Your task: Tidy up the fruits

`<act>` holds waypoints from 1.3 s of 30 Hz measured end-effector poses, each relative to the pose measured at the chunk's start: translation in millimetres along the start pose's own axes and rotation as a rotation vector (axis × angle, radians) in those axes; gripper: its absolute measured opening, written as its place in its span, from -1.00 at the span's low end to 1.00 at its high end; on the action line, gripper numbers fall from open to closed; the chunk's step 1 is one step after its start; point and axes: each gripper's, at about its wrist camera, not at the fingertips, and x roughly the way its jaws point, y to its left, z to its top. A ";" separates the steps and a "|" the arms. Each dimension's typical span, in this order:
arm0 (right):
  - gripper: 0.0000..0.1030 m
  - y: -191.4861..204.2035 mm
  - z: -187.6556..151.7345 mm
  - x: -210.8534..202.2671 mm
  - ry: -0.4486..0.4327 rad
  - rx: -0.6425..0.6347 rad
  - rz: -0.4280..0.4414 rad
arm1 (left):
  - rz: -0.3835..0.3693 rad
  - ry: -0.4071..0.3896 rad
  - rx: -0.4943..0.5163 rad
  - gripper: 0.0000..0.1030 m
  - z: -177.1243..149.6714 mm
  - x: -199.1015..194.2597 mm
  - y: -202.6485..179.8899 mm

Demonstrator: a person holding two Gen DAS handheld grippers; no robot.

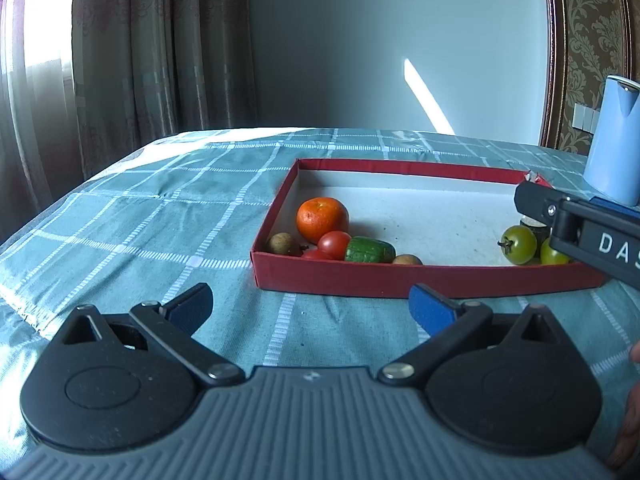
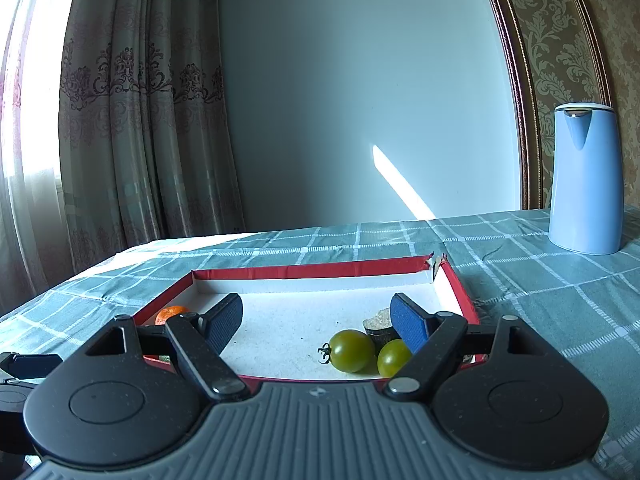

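A shallow red box (image 1: 400, 280) with a white floor lies on the checked cloth. In its near left corner sit an orange (image 1: 322, 218), a red tomato (image 1: 334, 244), a green cucumber piece (image 1: 369, 250) and two small brown fruits (image 1: 283, 244). Two green tomatoes (image 1: 519, 244) lie at its right end beside a dark cylindrical piece. My left gripper (image 1: 310, 304) stands open in front of the box, nothing between its fingers. My right gripper (image 2: 316, 320) is open over the box's near edge; the green tomatoes (image 2: 352, 350) lie by its right finger, untouched.
A light blue kettle (image 2: 586, 178) stands at the back right on the cloth. The box's far right corner (image 2: 434, 262) is torn. Curtains hang at the left, and a pale wall rises behind the table. The cloth to the left of the box lies bare.
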 end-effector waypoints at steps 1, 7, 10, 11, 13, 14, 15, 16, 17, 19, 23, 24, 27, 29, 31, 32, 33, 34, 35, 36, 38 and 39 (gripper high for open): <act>0.57 0.0 0.0 0.0 0.000 0.000 0.000 | 0.000 0.000 0.001 1.00 0.0 -0.1 0.0; 0.57 0.0 -0.1 0.0 0.000 0.001 0.000 | -0.004 0.003 0.011 1.00 -0.5 0.6 -1.1; 0.57 0.0 -0.1 0.1 0.000 0.000 0.000 | -0.007 0.005 0.009 1.00 -0.3 0.9 -0.7; 0.57 -0.2 -0.1 0.1 0.000 0.000 0.000 | -0.006 0.006 0.009 1.00 -0.2 1.3 -0.7; 0.57 -0.1 -0.1 0.1 0.000 0.000 0.000 | -0.007 0.006 0.011 1.00 0.0 1.4 -0.9; 0.57 -0.1 -0.1 0.1 0.000 0.000 0.000 | -0.007 0.006 0.011 1.00 0.0 1.4 -1.0; 0.57 -0.1 -0.1 0.1 0.000 0.000 0.000 | -0.008 0.006 0.011 1.00 0.0 1.4 -1.1; 0.57 -0.1 -0.1 0.1 0.000 0.000 0.000 | -0.008 0.006 0.011 1.00 0.0 1.4 -1.1; 0.57 0.0 -0.2 0.1 0.000 0.000 0.000 | -0.009 0.007 0.011 1.00 0.0 1.4 -1.3; 0.57 -0.1 -0.1 0.2 0.000 0.000 0.000 | -0.009 0.006 0.011 1.00 0.0 1.5 -1.4; 0.57 -0.1 -0.1 0.2 0.000 0.000 0.000 | -0.012 0.007 0.011 1.00 0.2 1.9 -2.4; 0.57 -0.1 -0.1 0.2 0.000 0.000 0.000 | -0.012 0.008 0.012 1.00 0.1 1.9 -2.3; 0.57 -0.1 -0.1 0.1 0.000 0.000 0.000 | -0.013 0.012 0.014 1.00 0.2 2.9 -3.2; 0.57 0.2 -0.2 0.1 0.000 0.000 0.000 | -0.012 0.016 0.013 1.00 0.3 3.9 -3.3; 0.57 0.0 -0.2 0.1 0.000 0.000 0.000 | -0.011 0.018 0.013 1.00 0.3 4.3 -3.1; 0.57 0.0 -0.2 0.1 -0.001 0.000 0.000 | -0.010 0.018 0.013 1.00 0.3 4.2 -3.3; 0.57 -0.1 -0.2 0.1 -0.001 0.000 0.000 | -0.011 0.018 0.013 1.00 0.4 4.1 -3.1; 0.57 -0.1 -0.2 0.1 -0.001 0.000 0.000 | -0.011 0.017 0.013 1.00 0.4 4.1 -3.2; 0.57 0.0 -0.2 0.1 -0.001 0.000 0.000 | -0.012 0.014 0.014 1.00 0.4 3.9 -3.4; 0.57 -0.1 -0.2 0.2 -0.001 0.000 0.000 | -0.013 0.012 0.015 1.00 0.4 3.7 -3.2; 0.57 -0.1 -0.2 0.1 -0.001 0.000 0.000 | -0.012 0.012 0.015 1.00 0.4 3.9 -3.1; 0.57 -0.1 -0.2 0.2 -0.001 0.000 0.001 | -0.013 0.014 0.015 1.00 0.5 4.0 -3.0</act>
